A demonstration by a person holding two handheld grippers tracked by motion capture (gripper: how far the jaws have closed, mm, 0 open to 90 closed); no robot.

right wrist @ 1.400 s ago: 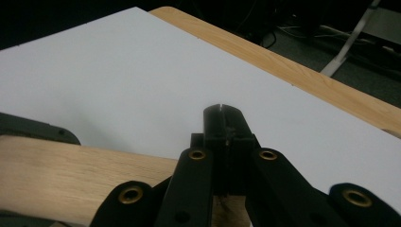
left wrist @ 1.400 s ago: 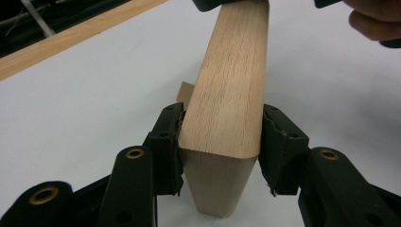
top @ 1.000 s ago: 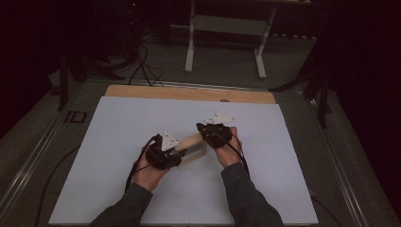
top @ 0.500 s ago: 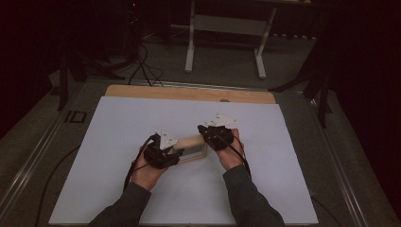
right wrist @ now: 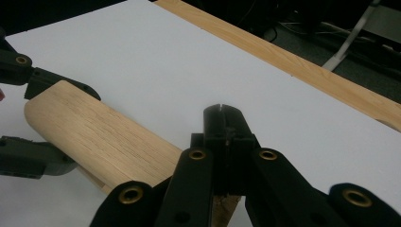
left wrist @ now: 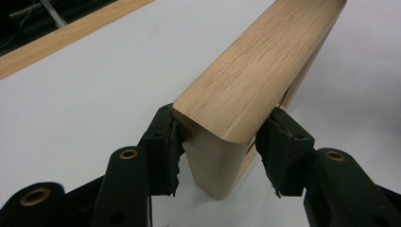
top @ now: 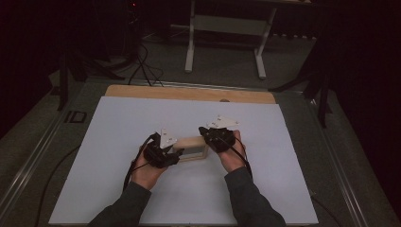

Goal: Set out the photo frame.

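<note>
A light wooden frame (top: 191,142) with rounded corners stands on edge on the white sheet (top: 283,156) near the middle of the table. My left gripper (top: 176,152) holds its left end. In the left gripper view the two pads (left wrist: 165,142) press on either side of the frame's end (left wrist: 246,80). My right gripper (top: 204,131) is at the frame's right end. In the right gripper view its jaws (right wrist: 222,111) are shut together above the frame's top (right wrist: 108,137), with nothing between them. The left gripper's fingers (right wrist: 56,85) show at the frame's far end.
The white sheet covers most of the table, and a bare wooden strip (top: 189,93) runs along its far edge. Beyond the table stand a white metal stand (top: 226,28) and floor cables (top: 142,66). A person's sleeved forearms (top: 246,198) come in from the bottom.
</note>
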